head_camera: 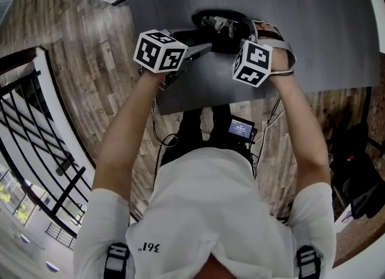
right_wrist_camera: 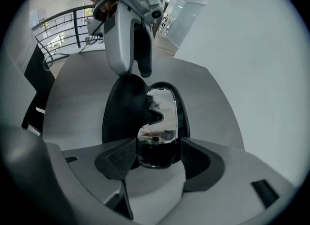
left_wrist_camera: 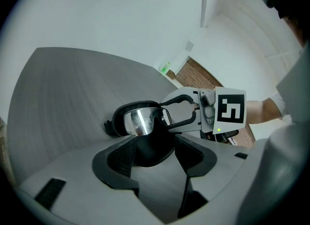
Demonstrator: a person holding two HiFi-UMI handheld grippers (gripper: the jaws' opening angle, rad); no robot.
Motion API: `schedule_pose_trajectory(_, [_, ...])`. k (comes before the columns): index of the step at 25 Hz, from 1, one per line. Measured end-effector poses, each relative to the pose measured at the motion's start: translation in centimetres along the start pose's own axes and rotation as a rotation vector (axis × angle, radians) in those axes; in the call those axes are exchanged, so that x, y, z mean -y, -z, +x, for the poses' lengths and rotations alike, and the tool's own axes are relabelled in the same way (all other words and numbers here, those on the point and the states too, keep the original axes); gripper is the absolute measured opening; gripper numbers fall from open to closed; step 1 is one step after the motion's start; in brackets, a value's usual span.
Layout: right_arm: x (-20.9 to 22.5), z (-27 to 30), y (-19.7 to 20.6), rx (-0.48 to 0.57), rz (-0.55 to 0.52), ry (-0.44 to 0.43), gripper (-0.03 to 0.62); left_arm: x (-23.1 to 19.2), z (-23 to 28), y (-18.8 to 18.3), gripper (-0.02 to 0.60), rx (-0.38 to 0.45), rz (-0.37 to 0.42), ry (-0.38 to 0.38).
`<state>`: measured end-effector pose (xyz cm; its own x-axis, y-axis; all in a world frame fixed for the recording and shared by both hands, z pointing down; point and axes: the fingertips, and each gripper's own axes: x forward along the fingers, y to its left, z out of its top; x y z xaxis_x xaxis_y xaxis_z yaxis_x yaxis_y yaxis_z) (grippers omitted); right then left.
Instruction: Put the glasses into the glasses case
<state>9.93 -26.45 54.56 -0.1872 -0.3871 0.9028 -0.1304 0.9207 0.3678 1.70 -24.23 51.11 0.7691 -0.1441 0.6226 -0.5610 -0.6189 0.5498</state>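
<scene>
I find my left gripper (left_wrist_camera: pixel 156 146) clamped on the near edge of the glasses case (left_wrist_camera: pixel 116 117). My right gripper (right_wrist_camera: pixel 159 146) stands open, case end between its jaws; the glasses (right_wrist_camera: pixel 162 112) lie inside, just ahead.

The glasses (right_wrist_camera: pixel 162 110) lie in the glasses case (right_wrist_camera: pixel 112 117) on the table (head_camera: pixel 325 37). The left tongs (left_wrist_camera: pixel 155 144) are left of it, the right tongs (right_wrist_camera: pixel 157 146) right.

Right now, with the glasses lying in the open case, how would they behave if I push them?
The glasses probably feel slick: their mirrored lenses look glossy. Thin-framed, so likely fragile under squeeze. Lying in the glasses case that the left gripper grips, they should slide, not roll.
</scene>
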Motion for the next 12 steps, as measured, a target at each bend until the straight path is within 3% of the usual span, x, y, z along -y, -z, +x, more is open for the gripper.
schedule_pose_trajectory(7, [0.5, -0.2, 0.2, 0.015, -0.029, 0.026, 0.264, 0.2, -0.2, 0.1, 0.270, 0.003, -0.003, 0.003])
schedule_pose_trajectory(12, [1.2, -0.6, -0.3, 0.093, -0.111, 0.125, 0.262, 0.5, -0.2, 0.5, 0.270, 0.001, -0.002, 0.002])
